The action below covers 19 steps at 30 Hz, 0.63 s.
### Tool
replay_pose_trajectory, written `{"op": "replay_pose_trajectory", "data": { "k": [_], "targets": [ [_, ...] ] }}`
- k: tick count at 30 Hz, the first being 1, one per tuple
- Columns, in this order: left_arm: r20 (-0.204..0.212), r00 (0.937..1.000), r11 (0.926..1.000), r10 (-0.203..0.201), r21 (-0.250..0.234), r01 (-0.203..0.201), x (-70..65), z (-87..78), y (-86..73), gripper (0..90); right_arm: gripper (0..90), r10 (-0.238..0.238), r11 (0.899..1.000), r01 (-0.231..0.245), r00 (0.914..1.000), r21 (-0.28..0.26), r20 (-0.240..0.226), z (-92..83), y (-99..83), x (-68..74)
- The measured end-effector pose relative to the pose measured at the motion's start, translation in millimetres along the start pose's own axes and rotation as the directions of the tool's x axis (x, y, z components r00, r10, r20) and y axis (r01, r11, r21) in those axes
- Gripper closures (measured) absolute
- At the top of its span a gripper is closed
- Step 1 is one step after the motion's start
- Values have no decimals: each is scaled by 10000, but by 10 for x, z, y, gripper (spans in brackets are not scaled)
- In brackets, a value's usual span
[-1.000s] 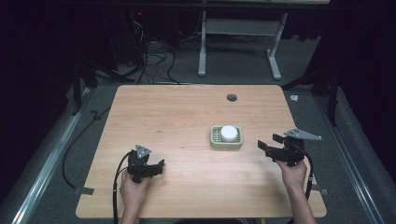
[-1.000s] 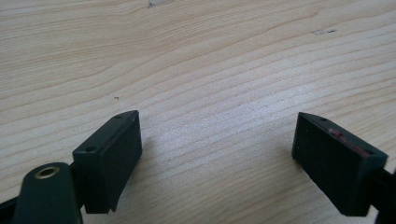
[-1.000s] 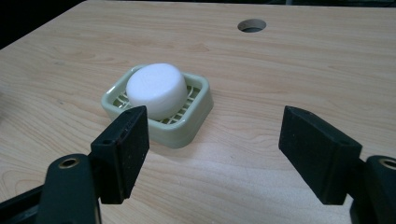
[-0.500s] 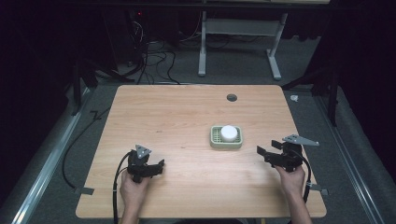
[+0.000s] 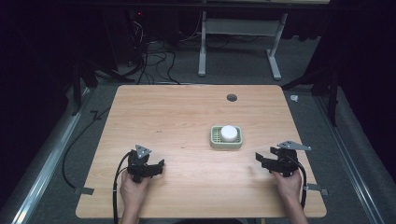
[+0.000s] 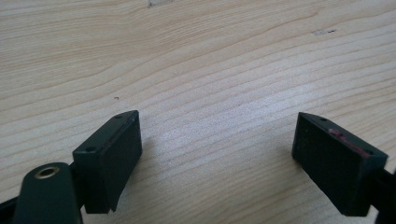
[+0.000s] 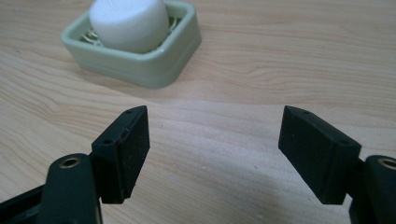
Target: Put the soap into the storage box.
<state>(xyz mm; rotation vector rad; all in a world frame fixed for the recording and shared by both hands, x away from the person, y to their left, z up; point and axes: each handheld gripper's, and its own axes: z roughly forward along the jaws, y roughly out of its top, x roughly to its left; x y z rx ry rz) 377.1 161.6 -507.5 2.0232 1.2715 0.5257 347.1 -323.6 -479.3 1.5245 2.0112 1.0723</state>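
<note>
A pale green rectangular soap dish with rounded corners [image 5: 226,143] is seen right of centre on the light wooden table [image 5: 187,112], with a white round puck-shaped soap bar [image 5: 229,133] seated in it. In the right gripper view the dish [image 7: 140,65] looks like smooth moulded plastic with a stepped rim and a slatted insert partly visible; the soap [image 7: 128,23] is matte, with softly rounded edges, and its top is cut off by the frame edge. The slats are mostly hidden under the bar.

The table top shows a fine wood-grain laminate and a small dark round grommet hole [image 5: 231,97] near the far edge.

The left black two-jaw gripper [image 5: 156,166] is held low over the near-left part of the table, jaws spread wide with bare wood between them, as seen in its own view [image 6: 217,149]; a reddish smear is seen on one pad edge. The right black two-jaw gripper [image 5: 261,160] is held near the right edge, released, jaws wide apart and nothing gripped [image 7: 215,149], the dish lying ahead of it and apart. Both hands are partly cut off at the bottom edge. Grey carpet and dark cables beyond the table are hard to make out.
</note>
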Motion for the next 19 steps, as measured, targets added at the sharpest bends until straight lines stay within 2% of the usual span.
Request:
{"op": "replay_pose_trajectory", "data": {
  "k": [10, 14, 19],
  "targets": [
    [3, 10000, 10000, 0, -14, 0, 0, 1, -1, 164, 256, -341, 9970, 283, 9962, 726, 802, 160, -122, 4],
    [5, 10000, 10000, -2, -15, 2, 0, 1, -1, 164, 252, -790, 9939, 683, 9888, 865, 1270, 185, -148, 45],
    [6, 10000, 10000, -2, -16, 2, 0, 0, -2, 163, 252, -820, 9935, 710, 9885, 892, 1273, 187, -148, 51]
  ]
}}
